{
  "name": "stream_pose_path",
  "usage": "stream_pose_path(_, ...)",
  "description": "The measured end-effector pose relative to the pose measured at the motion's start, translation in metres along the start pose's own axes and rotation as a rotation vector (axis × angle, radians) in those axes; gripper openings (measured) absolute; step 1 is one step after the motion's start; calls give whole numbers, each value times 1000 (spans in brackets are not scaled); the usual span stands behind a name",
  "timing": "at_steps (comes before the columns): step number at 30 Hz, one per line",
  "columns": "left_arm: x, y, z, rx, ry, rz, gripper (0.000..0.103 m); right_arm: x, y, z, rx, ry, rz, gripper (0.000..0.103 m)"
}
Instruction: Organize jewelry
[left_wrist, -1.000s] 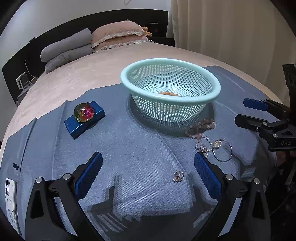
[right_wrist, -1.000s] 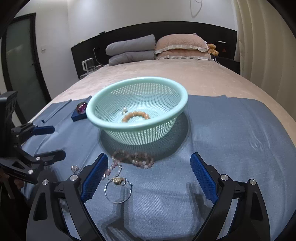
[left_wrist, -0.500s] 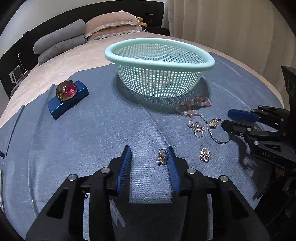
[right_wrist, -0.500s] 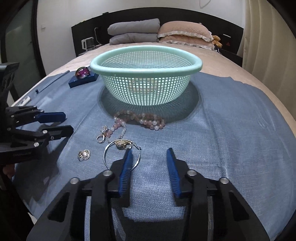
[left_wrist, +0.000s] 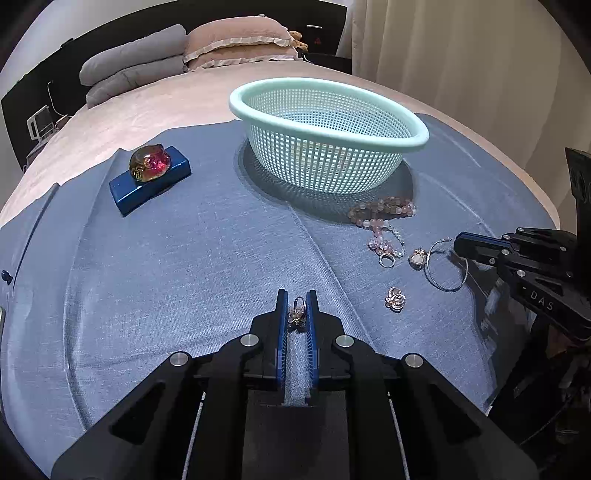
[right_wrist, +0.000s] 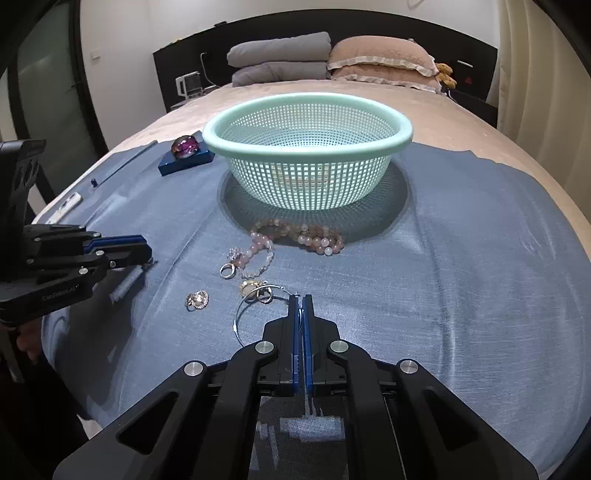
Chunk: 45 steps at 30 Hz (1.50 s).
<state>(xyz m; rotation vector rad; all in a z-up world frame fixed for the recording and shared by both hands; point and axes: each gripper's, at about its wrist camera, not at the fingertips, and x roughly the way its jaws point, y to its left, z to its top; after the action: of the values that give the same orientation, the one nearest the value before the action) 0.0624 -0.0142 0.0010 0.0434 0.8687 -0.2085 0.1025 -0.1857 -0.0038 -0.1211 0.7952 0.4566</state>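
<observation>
On a blue cloth (left_wrist: 184, 266) spread over the bed, the left gripper (left_wrist: 297, 312) clamps a small gold ring (left_wrist: 297, 311), its long axis pointing away toward the far mint basket (left_wrist: 332, 107). The right gripper (right_wrist: 301, 314) is closed on the near edge of a silver bangle (right_wrist: 242, 312), beside the pink bead bracelet (right_wrist: 295, 236).

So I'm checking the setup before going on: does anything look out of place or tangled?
Mostly jewelry lying loose outside the mint basket. The pink bead bracelets overlap in a heap by its base, and the thin hoop lies partly over a gold charm. Nothing looks broken.
</observation>
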Motion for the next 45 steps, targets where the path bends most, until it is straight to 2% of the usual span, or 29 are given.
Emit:
stream_pose_path(3, -7, 1, 3, 12, -6, 9, 10, -13, -4, 7, 9, -15, -13, 2)
stream_pose_path(10, -26, 6, 21, -10, -55, -14, 10, -54, -20, 39, -9, -113, -69, 2)
stream_pose_path(14, -34, 5, 35, 24, -88, 3, 10, -72, -26, 59, -38, -170, -80, 2)
stream_pose_path(23, -36, -5, 76, 104, -113, 5, 11, -81, -24, 110, -89, -245, -75, 2)
stream_pose_path(26, -32, -8, 91, 115, -114, 35, 11, -79, -21, 124, -108, -260, -68, 2)
stream_pose_path(36, -8, 0, 131, 88, -104, 9, 11, -42, -29, 144, -95, -243, -52, 2)
stream_pose_path(39, -3, 7, 136, 67, -101, -22, 11, -29, -38, 140, -74, -219, -56, 3)
stream_pose_path(45, 10, 12, 138, 71, -78, -14, 11, -11, -69, 120, 4, -160, -60, 6)
